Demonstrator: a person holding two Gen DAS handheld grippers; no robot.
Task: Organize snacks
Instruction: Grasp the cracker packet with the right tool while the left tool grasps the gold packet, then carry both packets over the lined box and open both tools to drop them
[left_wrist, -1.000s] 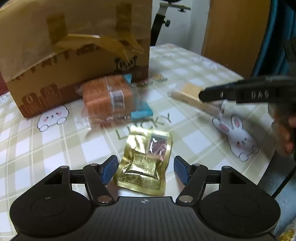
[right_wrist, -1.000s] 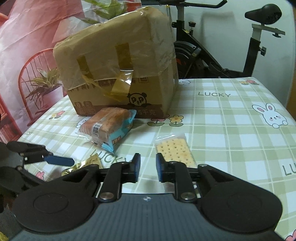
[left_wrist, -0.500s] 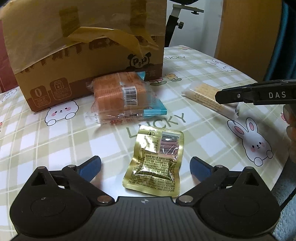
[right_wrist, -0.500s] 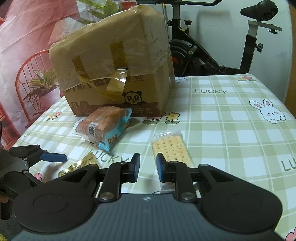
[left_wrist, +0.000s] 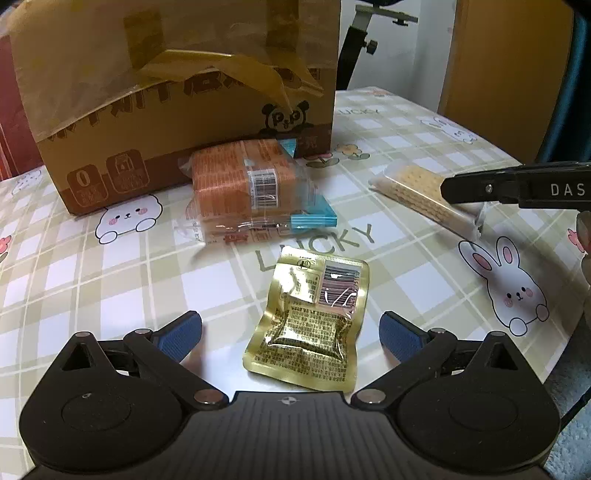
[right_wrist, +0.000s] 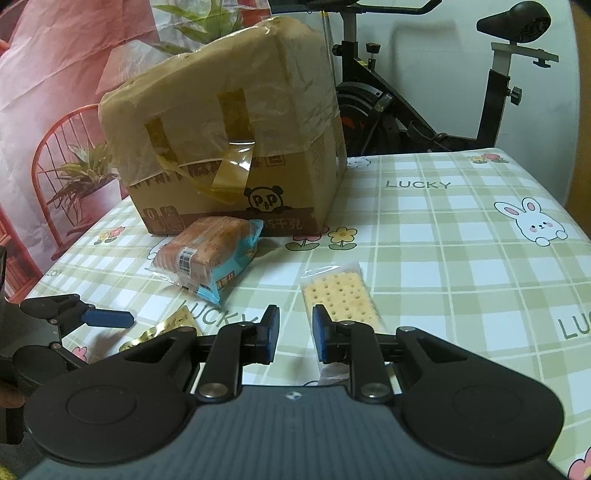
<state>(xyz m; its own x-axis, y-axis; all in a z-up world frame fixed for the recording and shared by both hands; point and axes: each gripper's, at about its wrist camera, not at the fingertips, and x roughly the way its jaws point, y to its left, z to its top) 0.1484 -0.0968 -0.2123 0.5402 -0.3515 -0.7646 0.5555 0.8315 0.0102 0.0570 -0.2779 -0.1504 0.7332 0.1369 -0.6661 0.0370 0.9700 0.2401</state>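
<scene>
Left wrist view: the left gripper (left_wrist: 290, 330) hangs over the counter (left_wrist: 110, 266) with its jaws spread wide, having just been opening. A gold snack pouch (left_wrist: 312, 321) lies flat on the counter between the blue pads (left_wrist: 177, 336), touching neither. Beyond it lies a wrapped cake pack (left_wrist: 251, 192), just in front of a taped cardboard box (left_wrist: 177, 92). A cracker pack (left_wrist: 417, 195) lies to the right, partly under the right gripper's finger.

Right wrist view: the right gripper (right_wrist: 295, 334) has its jaws nearly closed, with nothing between them. The cracker pack (right_wrist: 340, 295) lies just beyond and partly beneath the right-hand pad. The cake pack (right_wrist: 210, 254) rests near the box (right_wrist: 229, 129). An exercise bike (right_wrist: 406, 107) stands behind the counter.
</scene>
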